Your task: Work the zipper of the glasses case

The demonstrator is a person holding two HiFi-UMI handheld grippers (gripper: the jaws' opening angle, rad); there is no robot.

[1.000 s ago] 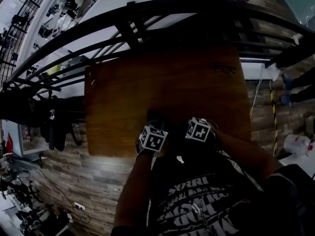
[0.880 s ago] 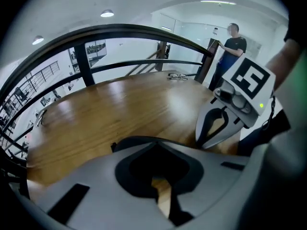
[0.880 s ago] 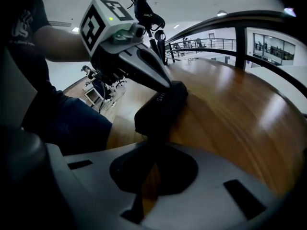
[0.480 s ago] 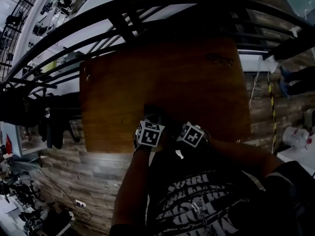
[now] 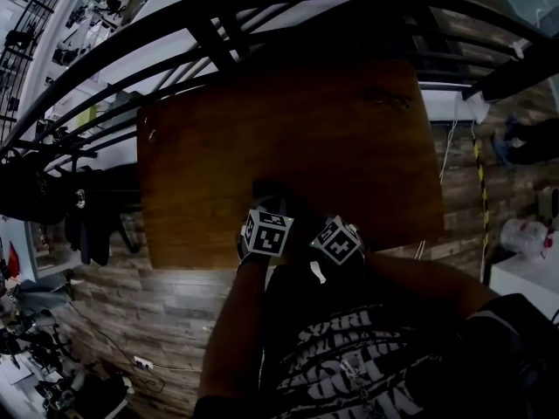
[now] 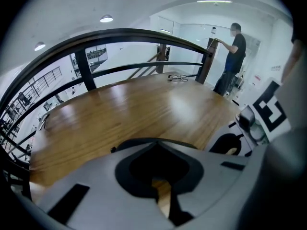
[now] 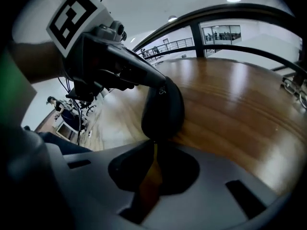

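The black glasses case (image 7: 163, 110) lies near the front edge of the wooden table (image 5: 288, 138). In the head view it is a dark shape (image 5: 278, 197) just beyond both marker cubes. My left gripper (image 6: 156, 143) is shut, pinching the case's upper edge; the right gripper view shows its dark fingers (image 7: 144, 78) clamped on the top of the case. My right gripper (image 7: 154, 143) has just been closing, and its tips meet on the near end of the case. The zipper pull is too small to make out.
A pair of spectacles (image 6: 178, 77) lies at the far side of the table. A dark metal railing (image 5: 262, 24) curves round the table's far edge. A person (image 6: 233, 56) stands far off by a glass wall. Wooden floor lies beyond the table's front edge.
The right gripper's cube has slid left, closer to the left one, and has rolled. The left gripper has stayed on the case.
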